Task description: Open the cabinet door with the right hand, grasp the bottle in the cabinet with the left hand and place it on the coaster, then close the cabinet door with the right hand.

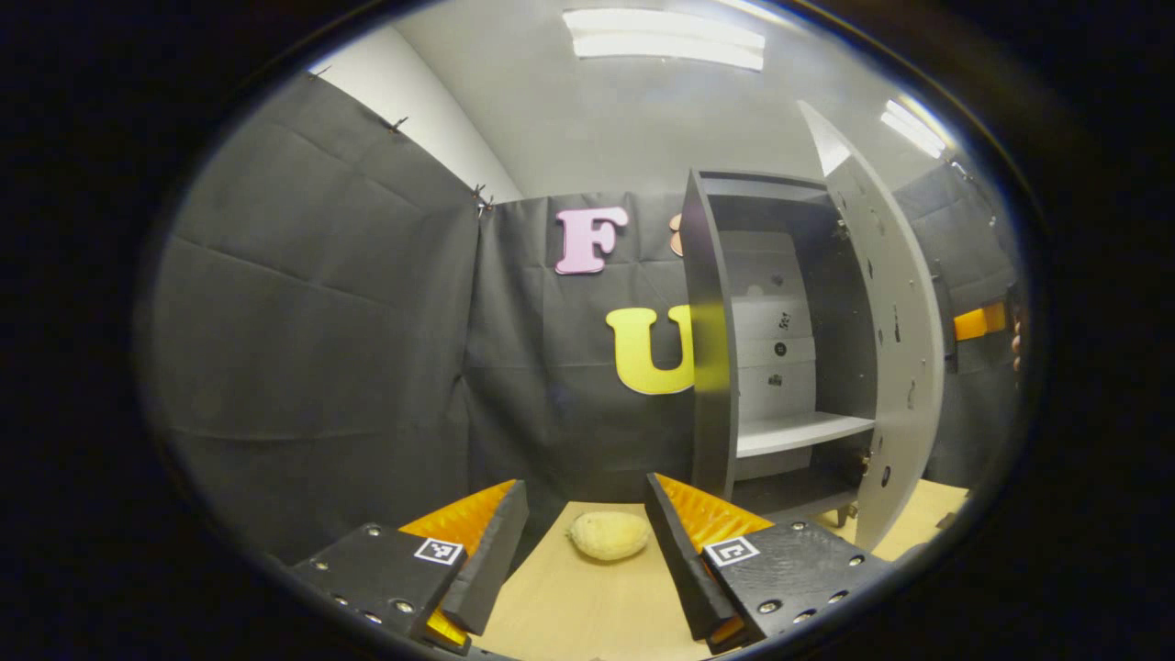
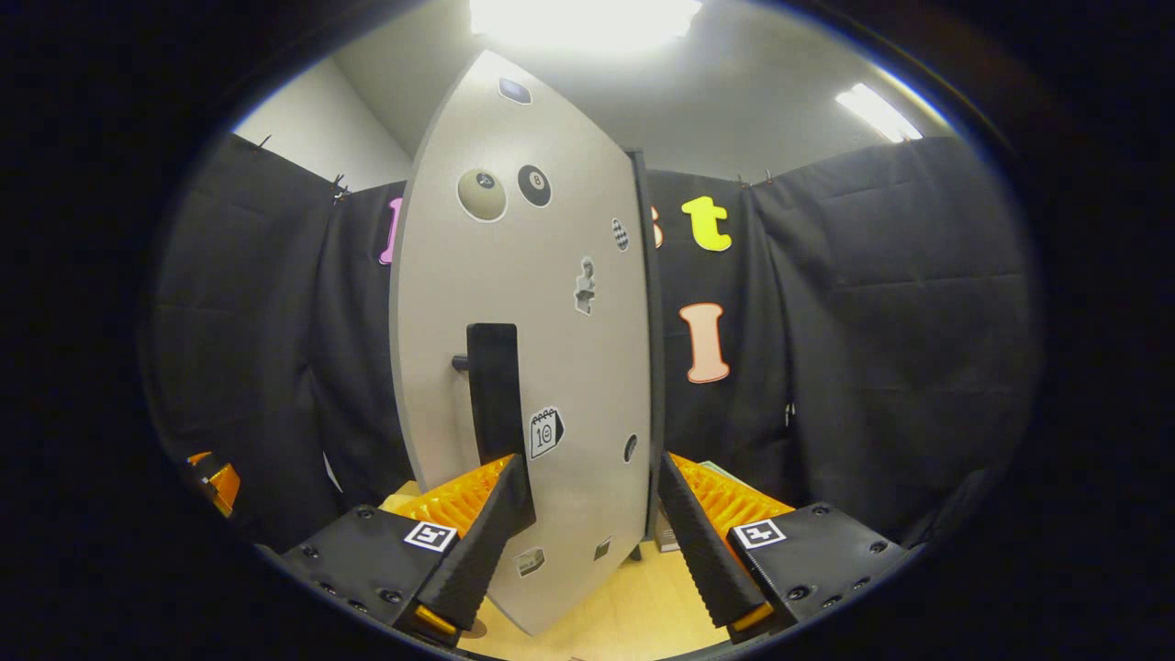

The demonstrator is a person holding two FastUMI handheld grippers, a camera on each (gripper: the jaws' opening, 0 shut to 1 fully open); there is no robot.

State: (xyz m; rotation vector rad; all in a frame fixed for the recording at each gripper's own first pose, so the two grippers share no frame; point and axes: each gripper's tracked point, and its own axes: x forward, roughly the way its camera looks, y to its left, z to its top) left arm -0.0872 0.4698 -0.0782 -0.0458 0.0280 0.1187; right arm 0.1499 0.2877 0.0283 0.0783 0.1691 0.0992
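The grey cabinet (image 1: pixel 707 367) stands at the right of the left gripper view with its door (image 1: pixel 895 349) swung wide open. Inside I see a white shelf (image 1: pixel 803 431) and a pale back panel with small stickers. My left gripper (image 1: pixel 587 487) is open and hangs over the table, well short of the cabinet. In the right gripper view the door's outer face (image 2: pixel 551 303) is close ahead, with a black upright handle (image 2: pixel 494 395). My right gripper (image 2: pixel 592 459) is open, and the handle's lower end sits just above its left fingertip (image 2: pixel 509 487).
A pale yellow rounded object (image 1: pixel 609 535) lies on the wooden table (image 1: pixel 569 606) between my left fingers and beyond them. The other gripper (image 1: pixel 978 321) and a hand show past the door's edge. Black cloth walls close in all round.
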